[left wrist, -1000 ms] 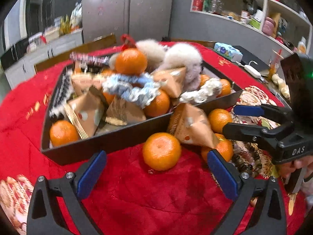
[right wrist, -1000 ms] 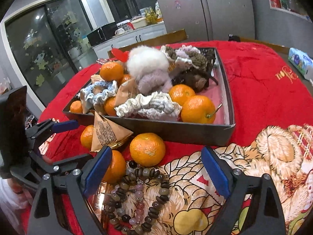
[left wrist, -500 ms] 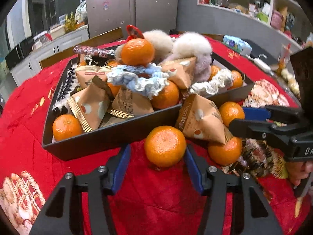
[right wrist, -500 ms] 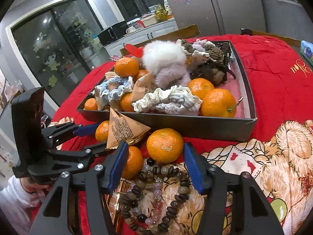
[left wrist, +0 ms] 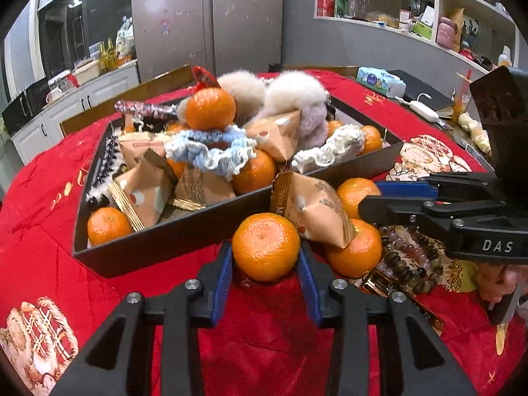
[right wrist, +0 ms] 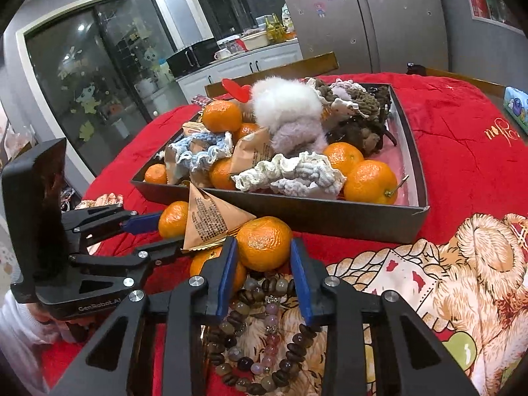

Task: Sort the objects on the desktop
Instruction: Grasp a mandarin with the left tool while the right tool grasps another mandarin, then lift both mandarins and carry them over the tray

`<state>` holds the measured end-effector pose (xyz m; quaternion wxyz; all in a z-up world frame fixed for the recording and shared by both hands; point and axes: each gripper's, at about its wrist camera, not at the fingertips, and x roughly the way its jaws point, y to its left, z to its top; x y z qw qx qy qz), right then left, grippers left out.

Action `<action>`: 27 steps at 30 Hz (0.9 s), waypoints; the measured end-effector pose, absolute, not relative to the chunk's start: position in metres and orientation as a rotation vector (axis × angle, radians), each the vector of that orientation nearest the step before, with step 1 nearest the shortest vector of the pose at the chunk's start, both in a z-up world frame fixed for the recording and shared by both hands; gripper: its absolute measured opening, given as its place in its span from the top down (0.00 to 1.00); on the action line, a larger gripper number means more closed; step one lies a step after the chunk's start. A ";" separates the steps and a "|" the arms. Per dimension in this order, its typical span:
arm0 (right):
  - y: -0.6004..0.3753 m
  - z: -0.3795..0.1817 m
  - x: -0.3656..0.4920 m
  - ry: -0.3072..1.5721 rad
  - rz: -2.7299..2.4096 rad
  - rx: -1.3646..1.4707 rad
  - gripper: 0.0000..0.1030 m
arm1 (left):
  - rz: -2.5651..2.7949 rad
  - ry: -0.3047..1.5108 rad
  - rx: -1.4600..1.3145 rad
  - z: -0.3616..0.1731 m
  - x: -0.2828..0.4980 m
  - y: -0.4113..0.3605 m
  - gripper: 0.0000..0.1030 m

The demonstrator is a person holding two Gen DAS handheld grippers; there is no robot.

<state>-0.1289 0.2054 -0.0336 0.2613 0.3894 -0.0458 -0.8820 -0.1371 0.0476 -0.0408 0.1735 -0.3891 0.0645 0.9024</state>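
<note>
The bench (left wrist: 39,231) carries a dark tray (left wrist: 171,241) heaped with goods. Just outside its front wall, your left gripper (left wrist: 265,264) has its jaws clamped on one orange (left wrist: 265,246); your right gripper (right wrist: 264,264) has its jaws clamped on another orange (right wrist: 264,242), beside a bead bracelet (right wrist: 250,336).

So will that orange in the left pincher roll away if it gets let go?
Likely: the orange is round, so it could roll on the red cloth. Its dimpled skin probably grips the blue pads of the left gripper well. It looks plump, so maybe heavy for its size.
</note>
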 end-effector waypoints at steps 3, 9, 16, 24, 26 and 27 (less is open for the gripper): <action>0.204 -0.031 -0.127 -0.118 -2.390 1.048 0.70 | 2.570 0.187 -1.080 -0.038 -0.134 0.047 0.62; 0.207 -0.021 -0.121 -0.124 -2.394 1.007 0.71 | 2.595 0.184 -1.038 -0.031 -0.124 0.034 0.62; 0.209 -0.007 -0.115 -0.138 -2.403 0.953 0.71 | 2.632 0.200 -0.997 -0.019 -0.117 0.030 0.62; 0.212 0.016 -0.109 -0.178 -2.405 0.868 0.71 | 2.683 0.218 -0.921 0.003 -0.105 0.027 0.62; 0.209 0.022 -0.106 -0.163 -2.412 0.834 0.71 | 2.700 0.206 -0.910 0.010 -0.103 0.027 0.62; 0.208 0.025 -0.106 -0.163 -2.413 0.827 0.71 | 2.707 0.196 -0.908 0.014 -0.102 0.027 0.62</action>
